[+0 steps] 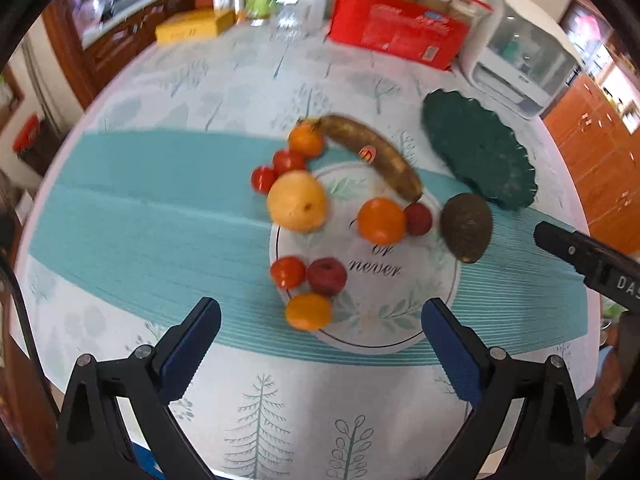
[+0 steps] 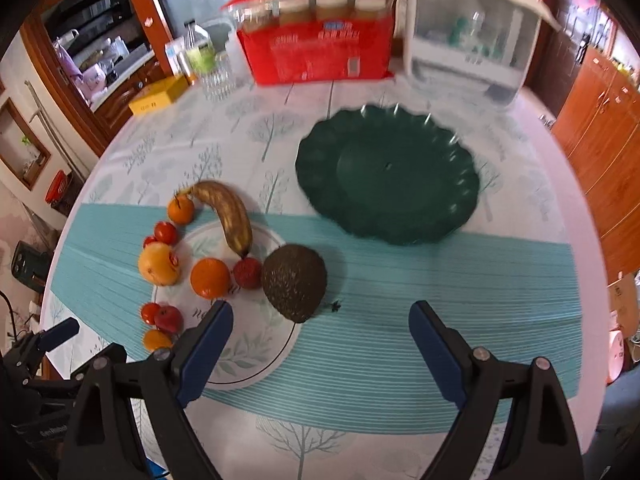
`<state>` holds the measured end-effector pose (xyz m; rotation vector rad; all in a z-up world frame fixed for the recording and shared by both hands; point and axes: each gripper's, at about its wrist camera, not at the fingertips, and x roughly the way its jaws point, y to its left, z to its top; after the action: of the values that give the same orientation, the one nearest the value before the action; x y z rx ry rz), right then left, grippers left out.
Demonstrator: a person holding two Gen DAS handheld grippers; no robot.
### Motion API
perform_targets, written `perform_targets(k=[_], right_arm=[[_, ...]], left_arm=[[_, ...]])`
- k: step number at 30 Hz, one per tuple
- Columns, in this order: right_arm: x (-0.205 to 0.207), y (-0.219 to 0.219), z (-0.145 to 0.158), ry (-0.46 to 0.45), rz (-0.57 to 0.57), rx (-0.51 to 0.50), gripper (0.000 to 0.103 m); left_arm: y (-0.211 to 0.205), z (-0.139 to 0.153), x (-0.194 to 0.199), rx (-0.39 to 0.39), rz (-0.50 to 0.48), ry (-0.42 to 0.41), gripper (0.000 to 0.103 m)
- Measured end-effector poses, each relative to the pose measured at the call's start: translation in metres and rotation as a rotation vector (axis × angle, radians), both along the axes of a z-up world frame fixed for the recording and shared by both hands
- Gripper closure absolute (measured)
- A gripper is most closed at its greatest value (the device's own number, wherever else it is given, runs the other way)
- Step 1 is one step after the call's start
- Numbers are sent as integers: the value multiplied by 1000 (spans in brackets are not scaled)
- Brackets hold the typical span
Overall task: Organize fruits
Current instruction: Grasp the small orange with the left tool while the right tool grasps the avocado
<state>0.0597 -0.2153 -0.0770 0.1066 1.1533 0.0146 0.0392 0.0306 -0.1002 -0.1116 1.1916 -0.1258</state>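
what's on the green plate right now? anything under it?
Nothing on the green plate; its surface is bare in both views. It lies mostly on the tree-print tablecloth, its near edge over the teal runner. Whatever lies beneath it is covered.

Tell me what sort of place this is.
Most likely a home dining area beside a kitchen: a round table with a tree-print tablecloth, wooden cabinets along the wall, and a small countertop appliance next to a red box of jars.
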Motion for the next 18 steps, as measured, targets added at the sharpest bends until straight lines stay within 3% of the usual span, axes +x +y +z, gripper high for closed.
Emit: perform_targets(k=[10, 18], right_arm=[[16, 12, -41, 70, 61, 26, 16], [34, 14, -55, 75, 74, 28, 16]], left_arm=[[14, -57, 2, -51, 65, 111, 17], [12, -77, 5, -84, 83, 147, 46]])
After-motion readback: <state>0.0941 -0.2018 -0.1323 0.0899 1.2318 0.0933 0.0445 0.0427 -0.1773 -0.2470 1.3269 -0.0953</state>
